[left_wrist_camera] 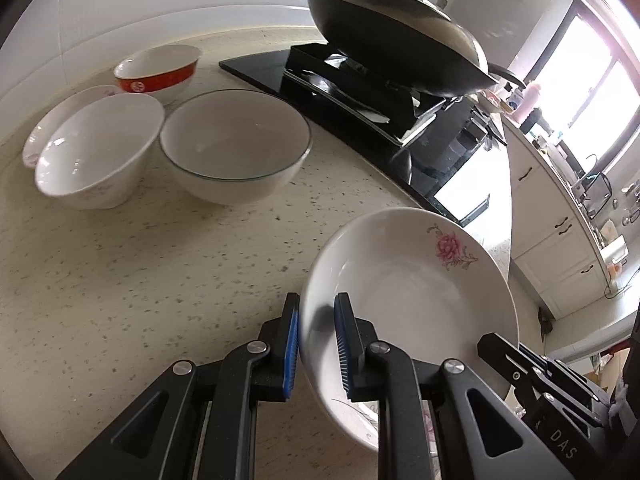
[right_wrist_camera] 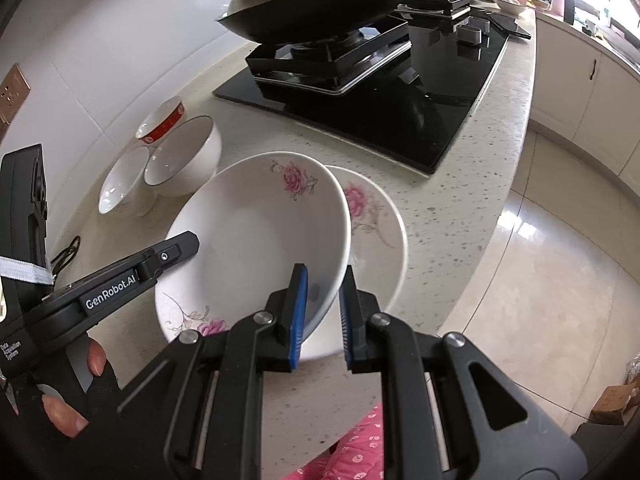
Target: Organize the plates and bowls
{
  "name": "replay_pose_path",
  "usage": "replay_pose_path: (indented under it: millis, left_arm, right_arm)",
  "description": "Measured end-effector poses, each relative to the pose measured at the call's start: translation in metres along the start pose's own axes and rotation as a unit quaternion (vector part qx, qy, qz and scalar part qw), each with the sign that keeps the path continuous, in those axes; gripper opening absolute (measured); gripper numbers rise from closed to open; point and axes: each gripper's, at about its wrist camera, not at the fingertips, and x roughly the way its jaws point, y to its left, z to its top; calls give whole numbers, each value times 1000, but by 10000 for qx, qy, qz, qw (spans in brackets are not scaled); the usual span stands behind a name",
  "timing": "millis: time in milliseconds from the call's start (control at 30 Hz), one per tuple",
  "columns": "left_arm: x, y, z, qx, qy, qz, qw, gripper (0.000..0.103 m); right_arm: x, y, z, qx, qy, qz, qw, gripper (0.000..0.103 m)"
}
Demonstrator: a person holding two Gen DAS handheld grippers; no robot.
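A white plate with pink flowers (left_wrist_camera: pixel 412 292) hangs tilted over the speckled counter (left_wrist_camera: pixel 140 280), held by both grippers. My left gripper (left_wrist_camera: pixel 318 308) is shut on its left rim, blue pads either side of the edge. My right gripper (right_wrist_camera: pixel 324 280) is shut on the opposite rim of the same plate (right_wrist_camera: pixel 260 232). Directly under it a second flowered plate (right_wrist_camera: pixel 376 232) lies flat on the counter. Further back stand a red-banded bowl (left_wrist_camera: pixel 160 72), a plain white bowl (left_wrist_camera: pixel 96 152), a larger dark-rimmed bowl (left_wrist_camera: pixel 236 148) and a small dish (left_wrist_camera: pixel 52 120) half hidden behind the white bowl.
A lidded wok (right_wrist_camera: pixel 320 4) sits on the burner of a black glass hob (right_wrist_camera: pixel 400 120) behind the dishes. The counter edge (right_wrist_camera: pixel 496 184) curves close on the right, with tiled floor below. A wall socket (right_wrist_camera: pixel 14 92) and a dark cable (right_wrist_camera: pixel 68 252) are at the left.
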Motion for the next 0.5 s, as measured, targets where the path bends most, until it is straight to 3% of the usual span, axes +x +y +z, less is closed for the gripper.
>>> replay_pose_path:
  millis: [500]
  left_arm:
    - [13,-23,1,334,10,96,9994,18]
  right_arm:
    - [7,-20,1,139,60,-106,9998,18]
